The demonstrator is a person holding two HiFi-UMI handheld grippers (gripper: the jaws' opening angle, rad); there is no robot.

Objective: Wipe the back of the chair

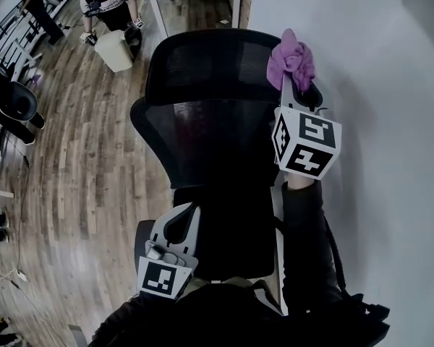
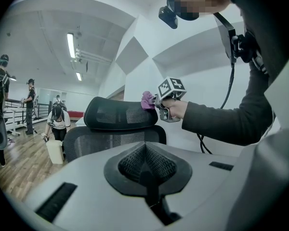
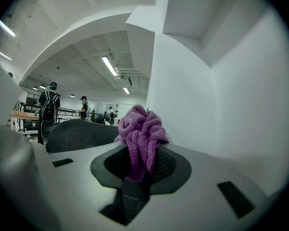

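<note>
Chair: black mesh chair (image 1: 202, 147) seen from above and behind, headrest (image 1: 206, 63) on top; a white wall (image 1: 390, 157) runs close by at 3 o'clock.
Cloth: purple cloth (image 1: 291, 58), bunched, at 1 o'clock of the headrest on its top corner; I cannot tell whether it presses the mesh.
Right gripper: right gripper (image 1: 291, 78) has its jaws pinching the cloth's lower fold, and most of the wad bulges free past the tips.
Left gripper: left gripper (image 1: 175, 231) sits low at 7 o'clock of the chair, jaws pressed together with nothing between them, bracing nothing as far as shows.
Stage: likely the wipe is at the headrest corner, with the wide mesh below yet to do.
Risk, slip: a thin pinch on a fat wad, so drag across rough mesh could tug the cloth out.
Risk, chair: unheld, it may turn or roll under a sideways stroke.
Risk, wall: a swing toward 3 o'clock could knock the gripper on it.
</note>
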